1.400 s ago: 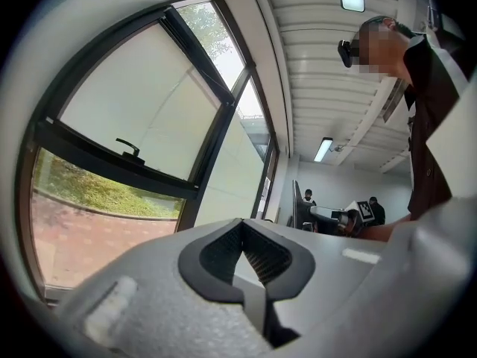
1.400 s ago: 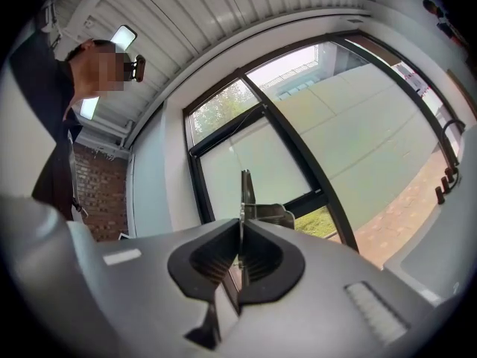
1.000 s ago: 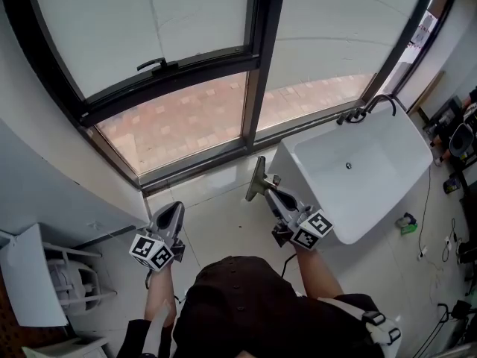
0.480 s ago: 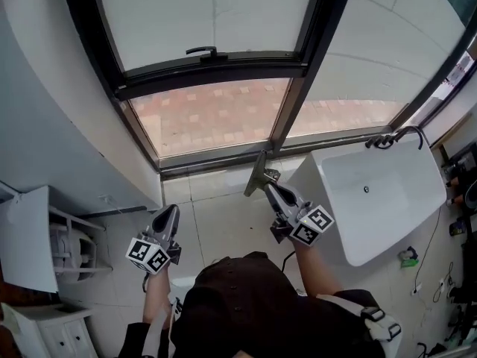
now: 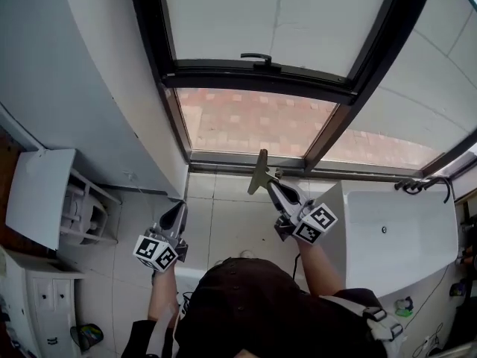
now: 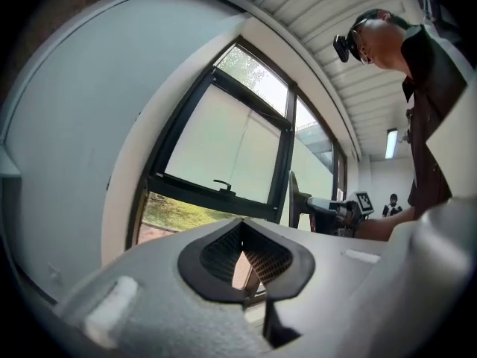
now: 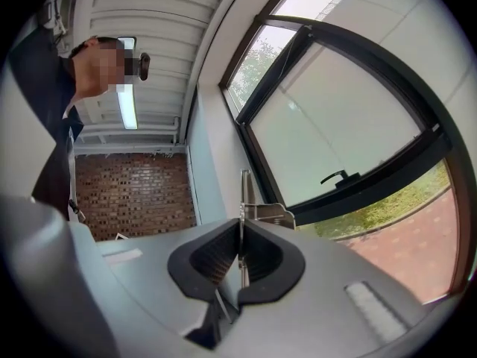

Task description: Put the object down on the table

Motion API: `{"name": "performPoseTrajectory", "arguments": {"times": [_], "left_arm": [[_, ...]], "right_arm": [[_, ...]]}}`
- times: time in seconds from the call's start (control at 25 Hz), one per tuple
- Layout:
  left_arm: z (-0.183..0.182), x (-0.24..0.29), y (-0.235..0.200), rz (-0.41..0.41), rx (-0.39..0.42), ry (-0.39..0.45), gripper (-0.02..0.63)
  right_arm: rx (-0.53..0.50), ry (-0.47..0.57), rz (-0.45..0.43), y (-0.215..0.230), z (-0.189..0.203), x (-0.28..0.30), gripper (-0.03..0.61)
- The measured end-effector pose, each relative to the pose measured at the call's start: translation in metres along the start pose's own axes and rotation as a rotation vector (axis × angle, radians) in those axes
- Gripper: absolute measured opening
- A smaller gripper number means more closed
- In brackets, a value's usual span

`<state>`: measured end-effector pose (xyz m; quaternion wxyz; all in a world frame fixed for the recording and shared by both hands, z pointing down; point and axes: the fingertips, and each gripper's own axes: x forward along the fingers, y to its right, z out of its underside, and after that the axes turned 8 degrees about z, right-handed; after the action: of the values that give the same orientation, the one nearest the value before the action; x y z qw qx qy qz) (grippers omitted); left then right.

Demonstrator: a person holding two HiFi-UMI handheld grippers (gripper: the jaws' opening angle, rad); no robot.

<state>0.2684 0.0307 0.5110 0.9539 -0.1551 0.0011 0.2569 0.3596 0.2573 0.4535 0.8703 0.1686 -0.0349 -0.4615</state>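
Since earlier the sink (image 5: 402, 237) has slid rightward as I turn; my right claw (image 5: 271, 188) pinches the thin metal tool (image 5: 260, 171) aloft before the window (image 5: 253, 118), left claw (image 5: 180, 207) closed empty, and swinging could twist it loose over the tiled floor (image 5: 223, 226).

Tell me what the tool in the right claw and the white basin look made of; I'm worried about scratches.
The tool looks like metal: dull grey, thin flat edges. The basin is smooth white, ceramic or plastic; the look leaves that open.
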Motion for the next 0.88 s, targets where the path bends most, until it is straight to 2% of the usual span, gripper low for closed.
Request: {"name": "performPoseTrajectory", "arguments": {"times": [0.16,0.44,0.88], "left_arm": [[-0.004,-0.015,0.001,-0.058,-0.003,0.032,0.0],[-0.018,-0.067,-0.014,-0.233,0.024,0.044,0.001],[-0.031,-0.122,-0.009,-0.437,0.029,0.103,0.001]], "right_arm": [[0.025,-0.016,-0.081,-0.003,0.003,0.02,0.006],[0.068,-0.056,-0.233,-0.029,0.02,0.066,0.006],[0.085,-0.133,-0.438,-0.071,0.046,0.115,0.006]]}}
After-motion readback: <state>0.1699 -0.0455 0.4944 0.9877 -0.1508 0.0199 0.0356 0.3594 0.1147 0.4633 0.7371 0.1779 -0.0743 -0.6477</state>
